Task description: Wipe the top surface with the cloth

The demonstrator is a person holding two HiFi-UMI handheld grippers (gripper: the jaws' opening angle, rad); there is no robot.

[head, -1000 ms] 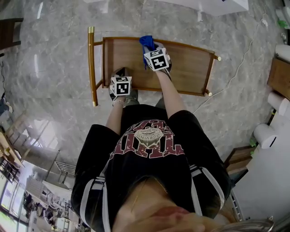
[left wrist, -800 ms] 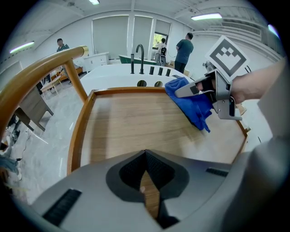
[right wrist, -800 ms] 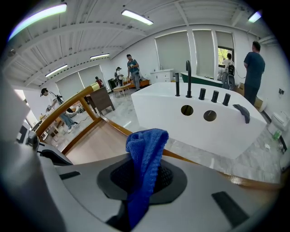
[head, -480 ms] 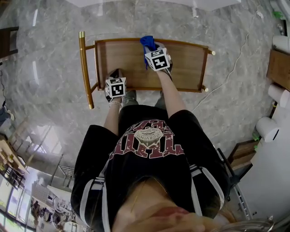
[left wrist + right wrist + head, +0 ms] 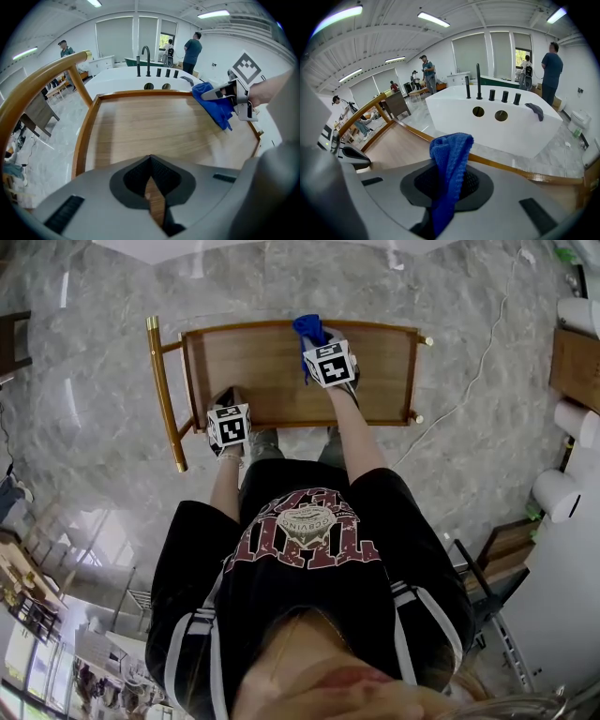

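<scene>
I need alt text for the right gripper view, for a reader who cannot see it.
The right claw is shut on a blue cloth that sticks up between its jaws, over a wooden top. Behind are a white counter with black taps and several people.

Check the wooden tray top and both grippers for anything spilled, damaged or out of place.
Nothing stands out. The wooden top is bare, with no spill or mark visible. The blue cloth is clamped in the right gripper by the far rim, and the left gripper is shut on the near rim.
</scene>
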